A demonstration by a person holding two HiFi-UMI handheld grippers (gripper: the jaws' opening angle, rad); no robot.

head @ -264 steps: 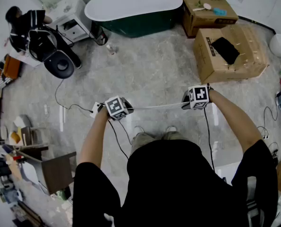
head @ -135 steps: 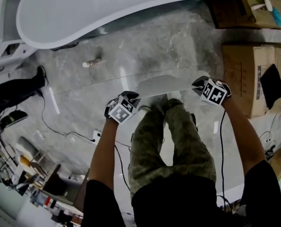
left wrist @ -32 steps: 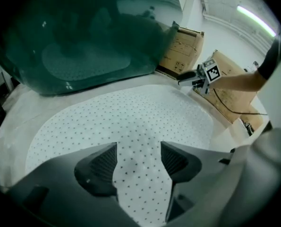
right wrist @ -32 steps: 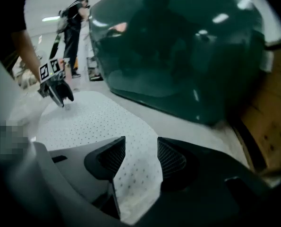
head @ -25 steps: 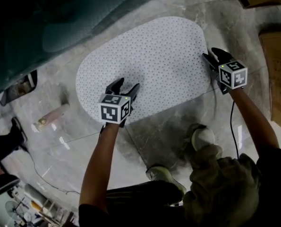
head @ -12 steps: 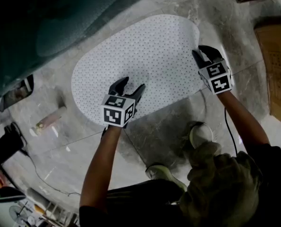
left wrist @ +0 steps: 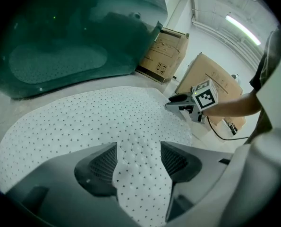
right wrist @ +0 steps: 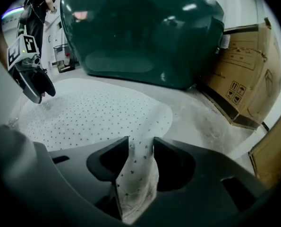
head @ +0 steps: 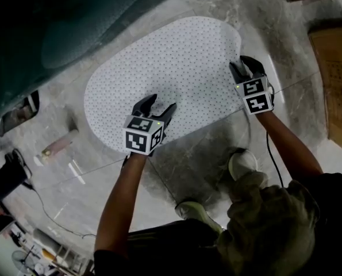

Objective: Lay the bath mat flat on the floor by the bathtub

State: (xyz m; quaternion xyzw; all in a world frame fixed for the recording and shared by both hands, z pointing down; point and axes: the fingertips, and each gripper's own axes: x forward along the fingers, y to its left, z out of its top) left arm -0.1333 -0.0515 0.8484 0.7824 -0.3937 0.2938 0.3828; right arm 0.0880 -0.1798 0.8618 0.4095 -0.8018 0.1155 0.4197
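One white dotted mat (head: 171,68), oval, lies spread on the grey floor (head: 216,154) just beside the dark green tub (head: 56,22), its long side running along the tub's wall. Most of it is flat, but its right end rises into a crumpled fold. The right gripper (head: 243,63) pinches that fold, with both pads against it, and its jaws have just been opening a little around it. The left gripper (head: 159,102) sits at the mat's near edge with its jaws wide apart. Mat shows in the gap, and neither pad squeezes it. Both grippers point steeply down. The person crouches behind them, one shoe (head: 242,163) near the mat's near edge. Cardboard boxes (head: 337,79) stand to the right, well apart from the mat, and a small tube (head: 58,145) lies on the floor to the left
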